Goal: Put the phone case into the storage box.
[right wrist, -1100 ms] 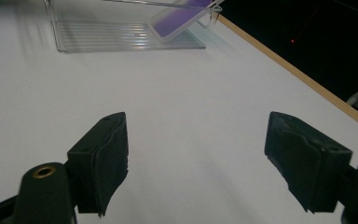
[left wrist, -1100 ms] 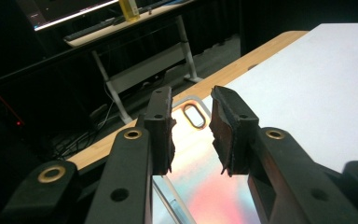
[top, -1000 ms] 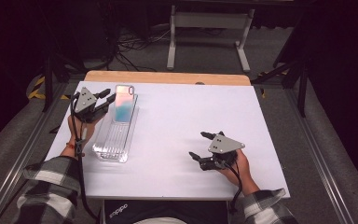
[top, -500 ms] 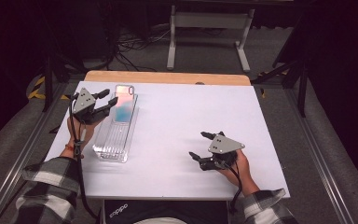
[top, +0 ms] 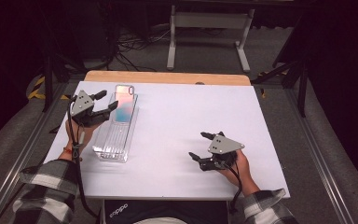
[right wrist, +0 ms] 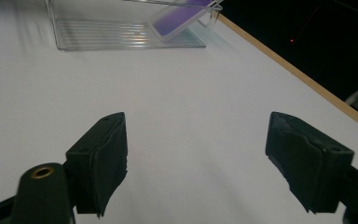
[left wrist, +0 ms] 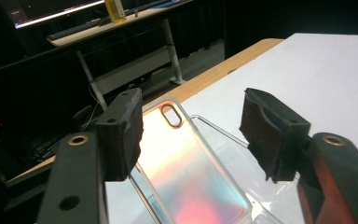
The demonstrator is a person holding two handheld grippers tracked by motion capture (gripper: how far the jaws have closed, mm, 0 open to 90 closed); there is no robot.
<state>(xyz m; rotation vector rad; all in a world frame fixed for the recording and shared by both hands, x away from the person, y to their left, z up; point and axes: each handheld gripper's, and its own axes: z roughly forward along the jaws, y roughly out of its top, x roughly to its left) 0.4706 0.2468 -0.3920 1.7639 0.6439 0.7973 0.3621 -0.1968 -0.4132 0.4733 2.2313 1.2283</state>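
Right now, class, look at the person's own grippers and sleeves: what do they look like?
Each gripper, left gripper and right gripper, is black with two jaws, dark pads and brass-coloured rivets. A grey three-cornered plate tops each one, and a black cable trails back. The sleeves are black-and-white plaid.

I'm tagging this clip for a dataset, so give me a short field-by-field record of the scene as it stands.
surface: white table with a wooden far edge
container: clear plastic tray at the table's left side
item: iridescent phone case leaning on the tray's far end
left gripper: at the phone case, fingers just opened, pads off the case
right gripper: open over bare table, holding nothing
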